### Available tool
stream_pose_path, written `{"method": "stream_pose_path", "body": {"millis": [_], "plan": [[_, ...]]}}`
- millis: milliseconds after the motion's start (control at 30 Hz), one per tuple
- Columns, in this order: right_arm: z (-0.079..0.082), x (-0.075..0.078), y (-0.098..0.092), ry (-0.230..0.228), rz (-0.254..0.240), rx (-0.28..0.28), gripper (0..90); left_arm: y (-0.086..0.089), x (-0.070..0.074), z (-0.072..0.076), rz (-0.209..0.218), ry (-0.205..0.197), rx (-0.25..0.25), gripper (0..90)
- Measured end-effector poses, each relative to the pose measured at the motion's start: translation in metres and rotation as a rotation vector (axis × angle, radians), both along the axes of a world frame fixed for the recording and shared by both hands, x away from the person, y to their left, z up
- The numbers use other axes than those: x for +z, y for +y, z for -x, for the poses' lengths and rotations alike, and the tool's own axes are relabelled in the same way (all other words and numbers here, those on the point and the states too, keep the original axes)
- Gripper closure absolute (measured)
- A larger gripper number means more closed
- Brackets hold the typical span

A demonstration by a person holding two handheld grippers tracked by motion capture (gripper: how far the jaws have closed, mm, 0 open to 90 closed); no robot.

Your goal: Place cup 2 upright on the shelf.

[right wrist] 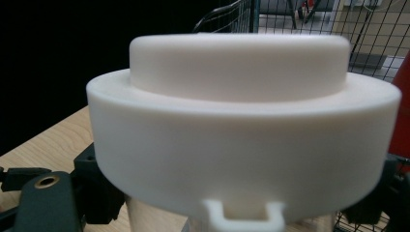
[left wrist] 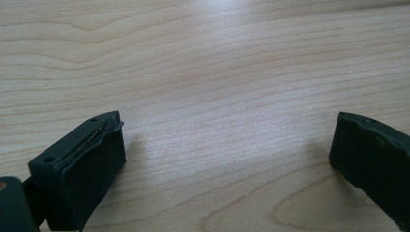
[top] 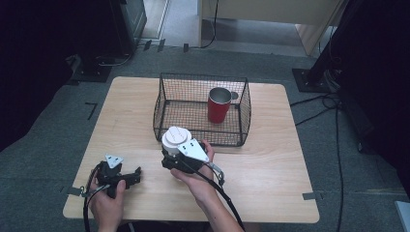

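R hand-held gripper (top: 180,151) is squeezed tight on the white lidded cup (top: 175,137), just by the front edge of the wire basket (top: 167,129). Red cup (top: 219,105) stands inside. L hand-held gripper (top: 126,176) rests wide open w/ nothing in it, near the worktop (top: 270,169) front edge. Grey carpet all round.

Right tongs (top: 170,153) clasp white-lidded cup (top: 175,138) — beside wire basket (top: 202,110).
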State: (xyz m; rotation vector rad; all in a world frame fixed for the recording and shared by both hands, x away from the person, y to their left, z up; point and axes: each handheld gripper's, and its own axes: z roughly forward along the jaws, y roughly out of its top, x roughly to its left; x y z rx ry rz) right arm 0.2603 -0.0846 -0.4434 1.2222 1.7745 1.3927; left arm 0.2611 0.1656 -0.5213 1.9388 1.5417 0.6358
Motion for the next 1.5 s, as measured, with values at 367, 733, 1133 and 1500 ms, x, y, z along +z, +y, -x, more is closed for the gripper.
{"method": "stream_pose_path", "body": {"millis": [367,733,1133,1500], "plan": [[0.002,0.011,0.001,-0.023,-0.003,0.009,15.7,0.0,0.0,0.0,0.0,0.0,0.0,0.0],[0.001,0.021,0.002,-0.045,0.0,0.022,15.7,0.0,0.0,0.0,0.0,0.002,0.0,0.0],[-0.006,0.042,0.002,-0.083,-0.002,0.02,15.7,0.0,0.0,0.0,-0.001,0.002,0.0,0.0],[-0.017,0.064,0.003,-0.113,0.007,0.022,15.7,0.0,0.0,0.0,0.0,0.002,0.0,0.0]]}}
